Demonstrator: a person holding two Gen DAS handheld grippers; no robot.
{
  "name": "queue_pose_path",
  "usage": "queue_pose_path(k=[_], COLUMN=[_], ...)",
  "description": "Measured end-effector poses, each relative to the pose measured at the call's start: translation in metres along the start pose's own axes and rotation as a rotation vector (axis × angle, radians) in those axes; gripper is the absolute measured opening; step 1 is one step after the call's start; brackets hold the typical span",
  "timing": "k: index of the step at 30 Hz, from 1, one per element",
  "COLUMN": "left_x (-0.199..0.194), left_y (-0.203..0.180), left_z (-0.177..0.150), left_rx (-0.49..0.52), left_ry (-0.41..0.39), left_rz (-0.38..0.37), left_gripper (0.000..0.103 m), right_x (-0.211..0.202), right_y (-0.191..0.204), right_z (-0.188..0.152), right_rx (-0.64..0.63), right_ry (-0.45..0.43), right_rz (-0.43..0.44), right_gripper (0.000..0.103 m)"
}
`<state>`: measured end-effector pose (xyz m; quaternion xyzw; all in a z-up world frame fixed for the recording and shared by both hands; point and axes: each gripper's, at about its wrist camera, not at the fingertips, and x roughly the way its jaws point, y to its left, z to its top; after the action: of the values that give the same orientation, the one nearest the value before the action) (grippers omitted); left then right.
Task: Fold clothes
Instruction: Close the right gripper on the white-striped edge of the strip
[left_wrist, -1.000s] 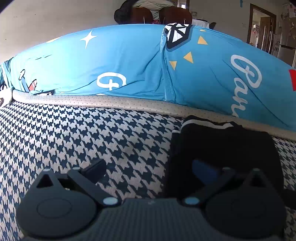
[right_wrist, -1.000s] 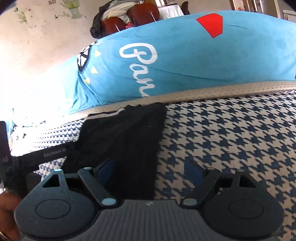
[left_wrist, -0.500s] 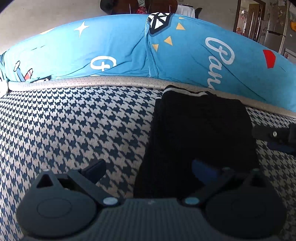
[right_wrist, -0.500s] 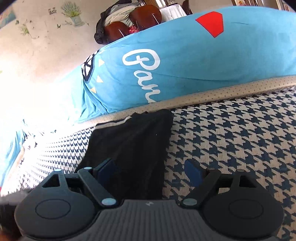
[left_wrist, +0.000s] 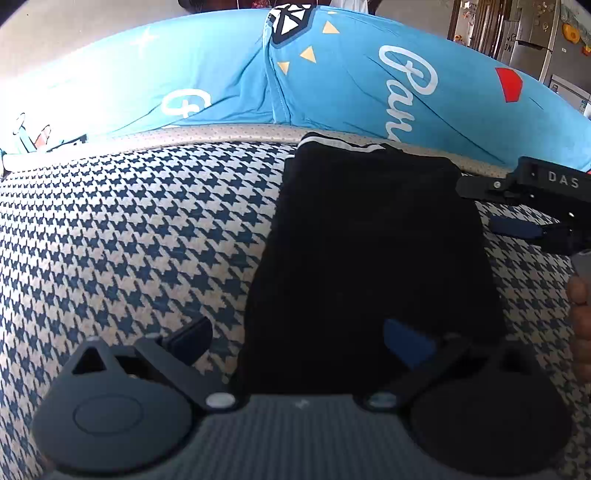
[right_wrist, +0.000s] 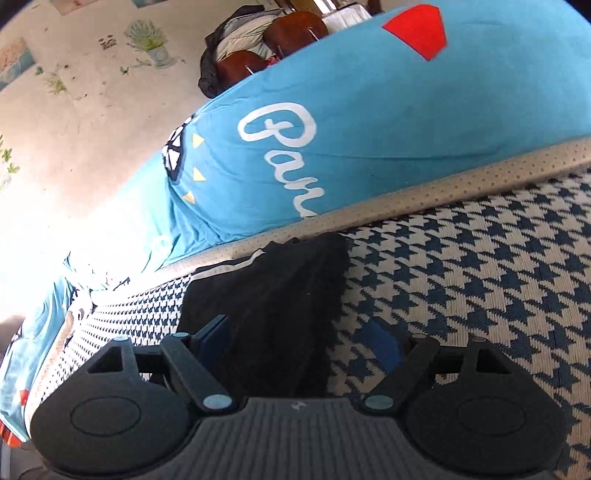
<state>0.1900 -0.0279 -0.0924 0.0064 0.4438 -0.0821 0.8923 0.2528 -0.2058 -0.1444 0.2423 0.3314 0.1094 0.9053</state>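
**Two open claws over a folded black garment**

Both claws stand wide and hold nothing. Our left gripper (left_wrist: 297, 341) straddles the near left edge of the black garment (left_wrist: 369, 258); our right gripper (right_wrist: 299, 339) straddles its right edge, perhaps placed to lift that end for another fold. The garment lies as a flat narrow strip on the houndstooth cushion (left_wrist: 129, 240), reaching its beige piping. Beyond rises a blue printed cover (left_wrist: 221, 74), then a pale wall with flower stickers (right_wrist: 147, 40).
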Motion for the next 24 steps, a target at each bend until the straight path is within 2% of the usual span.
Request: queue_pose_path(k=[2,12,24], left_x=[0.000,0.004,0.010], left_y=[-0.001,0.001,0.000], left_z=[0.000,0.001,0.004], left_rx=[-0.001,-0.010,-0.011], left_ry=[0.004,0.010,0.016], left_rz=[-0.005,0.001,-0.002], left_gripper=[0.103,0.103,0.103], right_x=[0.004,0.017,0.040], right_y=[-0.005,-0.015,-0.011], right_z=[0.000,0.003,0.006], right_rx=[0.023,0.040,0.002], right_ry=[0.003,-0.012,0.001], right_rz=[0.016,0.094,0.172], right_gripper=[0.074,0.063,0.048])
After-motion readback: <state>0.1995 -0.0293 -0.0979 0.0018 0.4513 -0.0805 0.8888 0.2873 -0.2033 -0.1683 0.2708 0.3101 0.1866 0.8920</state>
